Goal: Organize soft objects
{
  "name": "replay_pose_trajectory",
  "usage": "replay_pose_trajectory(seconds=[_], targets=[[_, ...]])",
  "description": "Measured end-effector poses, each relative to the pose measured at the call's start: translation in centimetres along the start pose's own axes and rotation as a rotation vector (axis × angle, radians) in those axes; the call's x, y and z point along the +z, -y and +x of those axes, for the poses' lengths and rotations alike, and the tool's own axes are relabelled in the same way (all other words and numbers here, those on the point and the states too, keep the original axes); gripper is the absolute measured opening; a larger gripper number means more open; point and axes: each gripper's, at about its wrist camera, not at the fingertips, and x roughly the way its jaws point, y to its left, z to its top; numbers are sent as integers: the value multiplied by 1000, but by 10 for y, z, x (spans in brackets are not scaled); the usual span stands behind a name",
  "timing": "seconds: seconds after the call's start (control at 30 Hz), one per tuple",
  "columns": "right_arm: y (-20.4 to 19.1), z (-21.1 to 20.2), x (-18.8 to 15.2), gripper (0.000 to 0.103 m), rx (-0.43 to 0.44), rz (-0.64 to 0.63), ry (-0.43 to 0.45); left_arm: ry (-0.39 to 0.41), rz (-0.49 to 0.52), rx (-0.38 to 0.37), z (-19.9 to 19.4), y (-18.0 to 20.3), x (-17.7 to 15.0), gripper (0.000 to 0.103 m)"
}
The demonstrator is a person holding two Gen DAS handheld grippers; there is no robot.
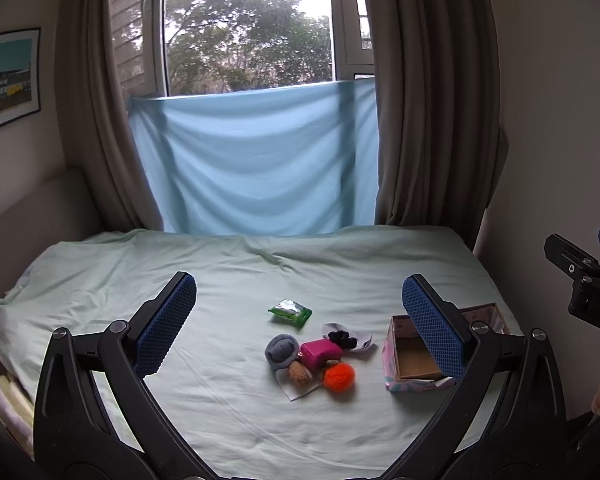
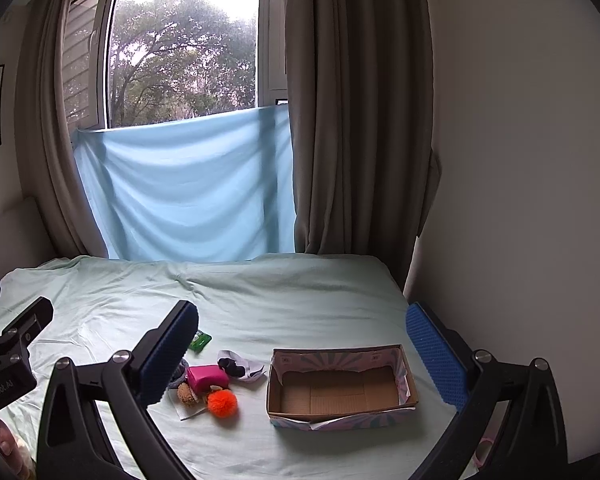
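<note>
Pale green bed (image 2: 300,292), both grippers (image 1: 300,320) (image 2: 302,344) wide, empty: risk of grabbing two clustered toys (image 1: 312,356), missing box (image 2: 340,388).

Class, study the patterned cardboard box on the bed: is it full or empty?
Empty. The patterned cardboard box shows only its bare brown floor in the right wrist view; the soft objects lie outside, to its left.

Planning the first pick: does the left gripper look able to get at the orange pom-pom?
Probably yes: the left gripper is open, and the orange pom-pom lies uncovered at the pile's near edge.
</note>
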Motion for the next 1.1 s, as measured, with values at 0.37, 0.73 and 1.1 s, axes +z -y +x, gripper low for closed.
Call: replay_pose_trajectory(seconds=[0.37, 0.73, 1.1], targets=[[0, -1, 1, 103, 5, -1, -5, 0, -4, 7, 1, 2, 1, 102], [-3, -5, 2, 103, 15, -4, -12, 0, -6, 13, 2, 3, -1, 102], [-5, 5, 9, 103, 67, -34, -56, -50, -20, 33, 8, -3, -4, 102]])
